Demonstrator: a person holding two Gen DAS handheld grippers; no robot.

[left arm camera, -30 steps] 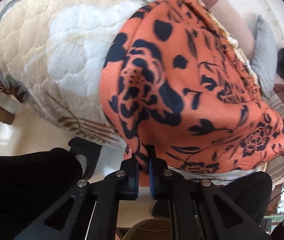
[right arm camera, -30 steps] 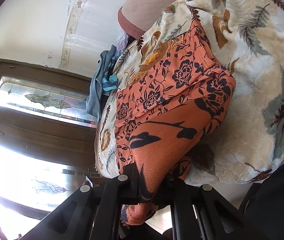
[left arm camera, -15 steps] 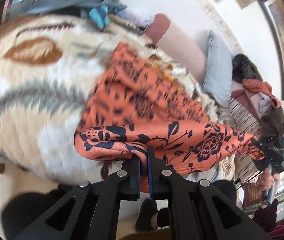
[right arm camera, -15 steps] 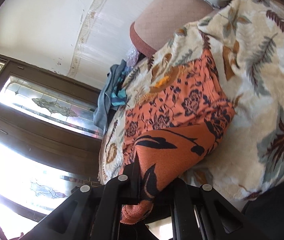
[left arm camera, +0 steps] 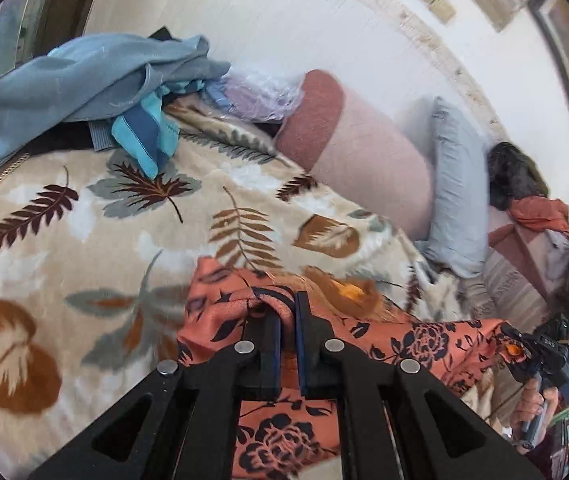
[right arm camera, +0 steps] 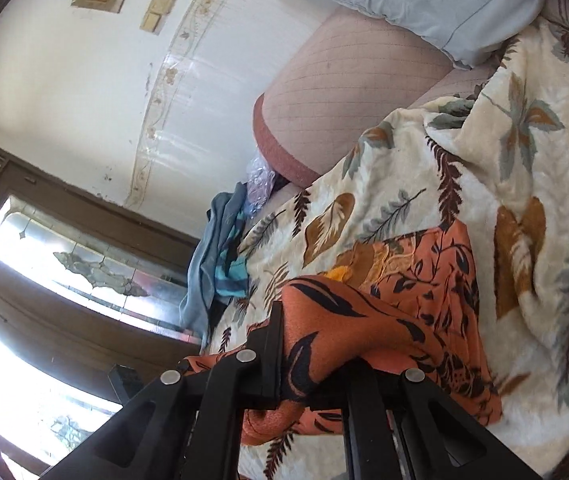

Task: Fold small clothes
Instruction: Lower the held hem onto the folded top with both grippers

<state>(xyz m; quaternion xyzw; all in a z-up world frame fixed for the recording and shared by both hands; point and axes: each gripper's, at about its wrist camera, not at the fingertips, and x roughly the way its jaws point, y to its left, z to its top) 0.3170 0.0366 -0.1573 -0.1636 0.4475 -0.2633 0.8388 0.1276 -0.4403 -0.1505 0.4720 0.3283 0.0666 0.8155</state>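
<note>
**Two-corner carry, fold in progress**

Left gripper (left arm camera: 287,312) pinched nearly closed on bunched edge of orange floral-print knit garment (left arm camera: 424,338). Right gripper (right arm camera: 316,320) clamped on a thicker fold (right arm camera: 324,344), far finger hidden under cloth. Rest of garment draped ahead of both jaws on cream leaf-print plush blanket (left arm camera: 64,240); likely gripped at two points to keep the fold edge taut.

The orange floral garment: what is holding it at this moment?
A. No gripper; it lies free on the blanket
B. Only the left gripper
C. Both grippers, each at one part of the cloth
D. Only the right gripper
C. The left gripper has its jaws pinched on a fold of the orange floral garment, and the right gripper has cloth of the same garment bunched between its jaws, above the leaf-print blanket.
</note>
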